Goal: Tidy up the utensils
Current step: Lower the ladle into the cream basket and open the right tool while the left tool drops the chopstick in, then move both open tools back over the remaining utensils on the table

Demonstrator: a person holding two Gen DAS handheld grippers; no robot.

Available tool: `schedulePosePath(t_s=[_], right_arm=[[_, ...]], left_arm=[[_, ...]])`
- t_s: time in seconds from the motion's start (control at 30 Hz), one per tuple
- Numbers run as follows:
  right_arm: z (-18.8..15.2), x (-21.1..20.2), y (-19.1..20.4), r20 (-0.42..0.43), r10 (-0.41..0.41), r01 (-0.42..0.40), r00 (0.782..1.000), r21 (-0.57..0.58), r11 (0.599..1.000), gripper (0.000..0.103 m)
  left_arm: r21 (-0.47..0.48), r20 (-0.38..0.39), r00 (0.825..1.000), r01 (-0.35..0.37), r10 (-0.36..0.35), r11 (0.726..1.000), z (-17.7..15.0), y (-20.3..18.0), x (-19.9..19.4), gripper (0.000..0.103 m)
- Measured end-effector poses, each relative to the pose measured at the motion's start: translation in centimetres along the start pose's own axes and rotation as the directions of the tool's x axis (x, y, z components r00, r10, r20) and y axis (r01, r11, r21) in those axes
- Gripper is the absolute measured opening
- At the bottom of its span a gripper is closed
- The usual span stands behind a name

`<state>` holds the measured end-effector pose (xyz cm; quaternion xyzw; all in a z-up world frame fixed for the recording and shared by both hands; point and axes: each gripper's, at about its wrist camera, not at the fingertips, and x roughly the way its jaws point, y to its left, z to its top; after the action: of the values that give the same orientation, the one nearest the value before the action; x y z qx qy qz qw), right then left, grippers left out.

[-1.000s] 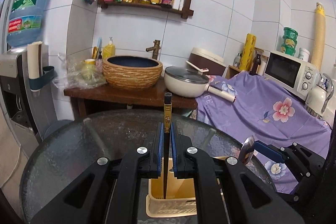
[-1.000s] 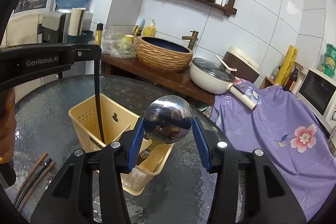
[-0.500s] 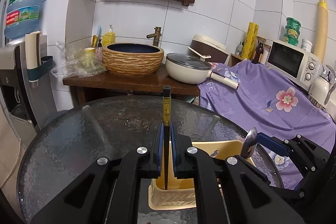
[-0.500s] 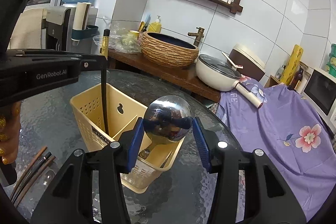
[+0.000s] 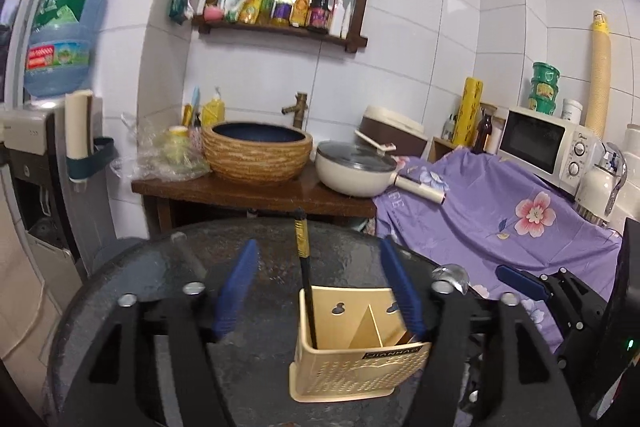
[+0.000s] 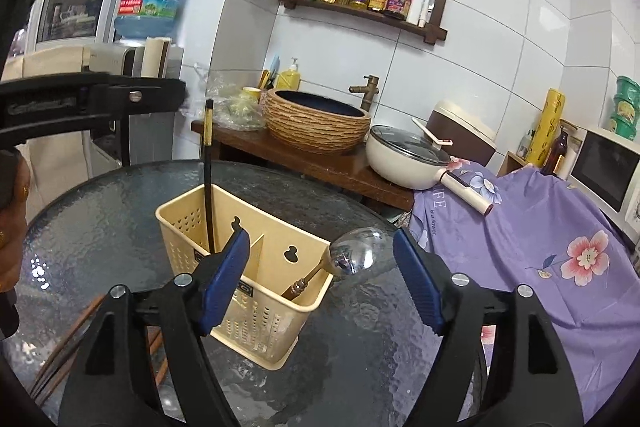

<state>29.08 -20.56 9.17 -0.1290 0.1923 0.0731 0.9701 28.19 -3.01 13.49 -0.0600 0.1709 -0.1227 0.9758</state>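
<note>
1. Yellow utensil holder [image 6: 256, 267] mid glass table [image 6: 120, 211]; tabletop round it bare, easy pass.
2. Chopstick [image 6: 208, 187] & spoon [image 6: 352, 255] stick up, blocking straight-down entry.
3. Loose chopsticks [image 6: 68, 343] near front-left edge.

The purple floral cloth [image 6: 520, 227] reads "LIFE is a flower".

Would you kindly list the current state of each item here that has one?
Left hand-held gripper: jaws opening, nothing gripped.
Right hand-held gripper: jaws opening, spoon released.
Chopstick: upright in caddy's left compartment.
Spoon: handle down in right compartment, leaning.
Utensil caddy: upright on glass table.
Pan: lidded.
</note>
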Motion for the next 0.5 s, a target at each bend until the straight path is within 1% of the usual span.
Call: schedulePosePath(t_s=[0.1, 0.2, 0.27, 0.33, 0.4, 0.5], right_arm=[[-0.2, -1.8, -0.4, 0.02, -0.005, 0.004, 1.0, 0.04, 0.999, 0.082], [-0.8, -4.0, -0.4, 0.034, 0.005, -0.008, 0.999, 0.078, 0.997, 0.084], [-1.6, -5.6, -0.1, 0.033, 0.01, -0.013, 0.999, 0.093, 0.996, 0.084], [-2.3, -6.7, 0.3, 0.017, 0.023, -0.025, 1.0, 0.096, 0.995, 0.084], [-3.1, -7.8, 0.8, 0.003, 0.033, -0.033, 0.999, 0.104, 0.994, 0.085], [-4.4, -9.2, 1.4, -0.016, 0.056, -0.054, 0.998, 0.123, 0.991, 0.084]], left_arm=[[0.013, 0.029, 1.0, -0.009, 0.008, 1.0, -0.6, 0.3, -2.3, 0.083], [0.032, 0.031, 0.999, -0.018, 0.017, 0.999, -1.7, 0.9, -4.4, 0.092], [0.039, 0.027, 0.999, -0.025, 0.024, 0.999, -2.3, 1.4, -5.4, 0.095], [0.057, 0.006, 0.999, -0.04, 0.039, 0.998, -3.3, 2.1, -6.3, 0.096], [0.076, -0.032, 0.998, -0.055, 0.057, 0.996, -4.3, 2.6, -7.0, 0.096], [0.09, -0.083, 0.992, -0.086, 0.093, 0.992, -6.0, 3.6, -7.9, 0.096]])
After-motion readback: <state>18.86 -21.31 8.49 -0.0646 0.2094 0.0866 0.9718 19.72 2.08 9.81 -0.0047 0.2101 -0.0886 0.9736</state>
